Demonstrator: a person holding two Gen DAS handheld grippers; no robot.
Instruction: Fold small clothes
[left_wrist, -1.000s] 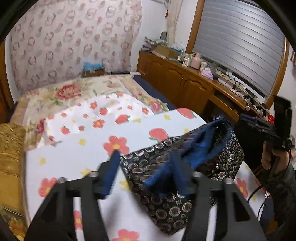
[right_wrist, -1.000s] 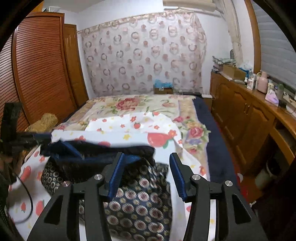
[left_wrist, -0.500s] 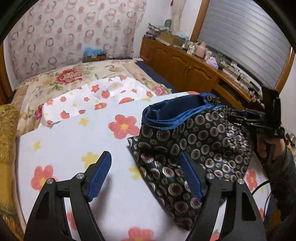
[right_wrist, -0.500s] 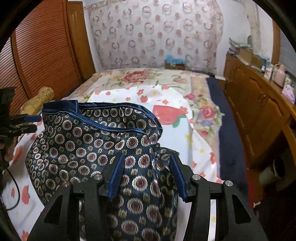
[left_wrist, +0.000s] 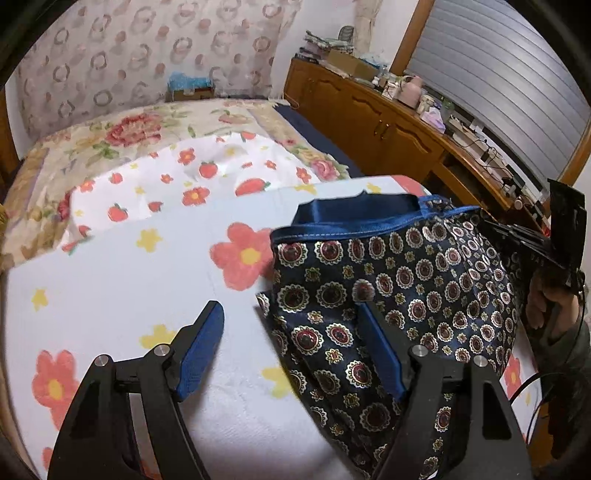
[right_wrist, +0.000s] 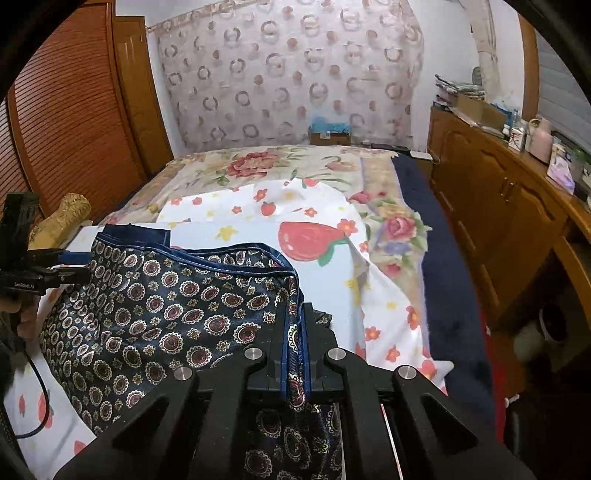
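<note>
Dark blue shorts (left_wrist: 391, 288) with a round medallion print and a plain blue waistband lie on the white flowered sheet (left_wrist: 110, 280). My left gripper (left_wrist: 291, 350) is open and empty just above the sheet; its right finger rests against the shorts' left side. My right gripper (right_wrist: 293, 325) is shut on the shorts (right_wrist: 177, 306) at the right end of the waistband and holds that corner up. The right gripper also shows at the far right of the left wrist view (left_wrist: 554, 240). The left gripper shows at the left edge of the right wrist view (right_wrist: 40, 273).
The sheet covers a bed with a floral quilt (right_wrist: 258, 166). A long wooden cabinet (right_wrist: 517, 206) with bottles and boxes on top runs along the right. A wooden louvred wardrobe (right_wrist: 74, 110) stands left. A yellow-brown pillow (right_wrist: 66, 218) lies at the bed's left edge.
The right gripper has closed on the waistband corner. The shorts, bunched and lifted a second ago, now hang spread wider. The left gripper let go, opened and dropped lower.
</note>
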